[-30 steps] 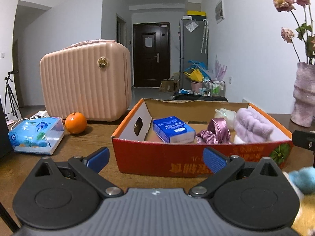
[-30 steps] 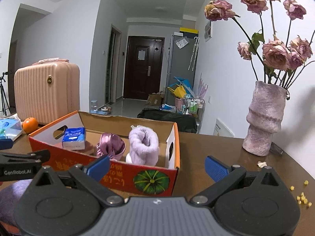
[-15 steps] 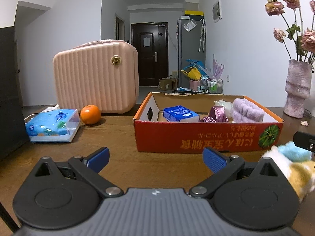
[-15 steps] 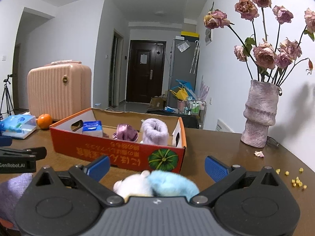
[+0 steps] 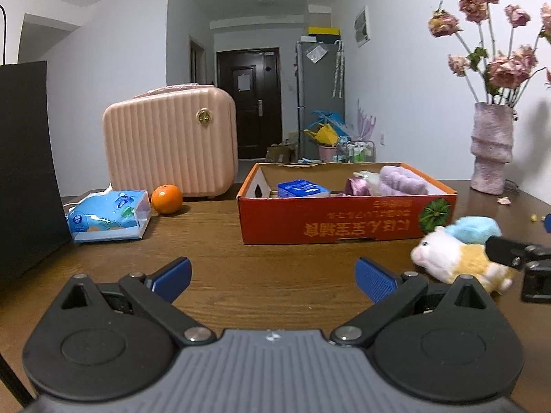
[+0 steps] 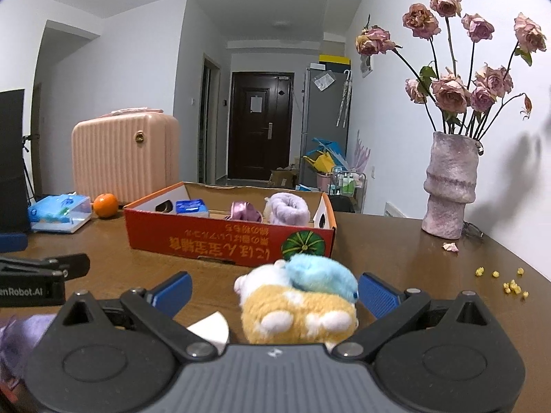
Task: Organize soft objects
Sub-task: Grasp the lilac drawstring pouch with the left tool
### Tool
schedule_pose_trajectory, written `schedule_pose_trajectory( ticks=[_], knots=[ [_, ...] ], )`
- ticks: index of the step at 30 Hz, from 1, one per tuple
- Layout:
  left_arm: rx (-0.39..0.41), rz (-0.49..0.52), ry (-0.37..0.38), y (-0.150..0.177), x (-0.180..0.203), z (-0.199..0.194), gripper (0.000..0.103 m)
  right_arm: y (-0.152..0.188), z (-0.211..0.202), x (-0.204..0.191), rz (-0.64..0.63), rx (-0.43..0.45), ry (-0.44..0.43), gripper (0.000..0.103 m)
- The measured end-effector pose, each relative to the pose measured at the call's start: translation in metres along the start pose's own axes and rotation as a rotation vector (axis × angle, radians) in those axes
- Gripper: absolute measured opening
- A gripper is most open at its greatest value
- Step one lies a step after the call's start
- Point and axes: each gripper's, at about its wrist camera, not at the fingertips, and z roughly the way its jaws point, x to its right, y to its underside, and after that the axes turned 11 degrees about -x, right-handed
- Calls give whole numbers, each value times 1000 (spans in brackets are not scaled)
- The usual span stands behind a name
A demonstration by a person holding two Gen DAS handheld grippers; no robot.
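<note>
At far left we see a tissue pack and an orange on the wooden table, and our left gripper hangs with its jaws spread wide over bare wood. Further right sits the red cardboard box, and in front of it lies the plush toy, between the parted, empty jaws of our right gripper.

Both tools pulled back from box; plush toy now between right tool fingers.
</note>
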Motion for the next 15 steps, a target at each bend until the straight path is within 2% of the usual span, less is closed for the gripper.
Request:
schedule_pose_trajectory(
  ticks=[9,15],
  knots=[
    [-10,12,19,15,-1,-29,103,21,-26,-10,-19,-17,-14,103],
    [-46,18,23,27,-6,-44,103,33,-38,-14,-18,-37,-21,103]
  ],
)
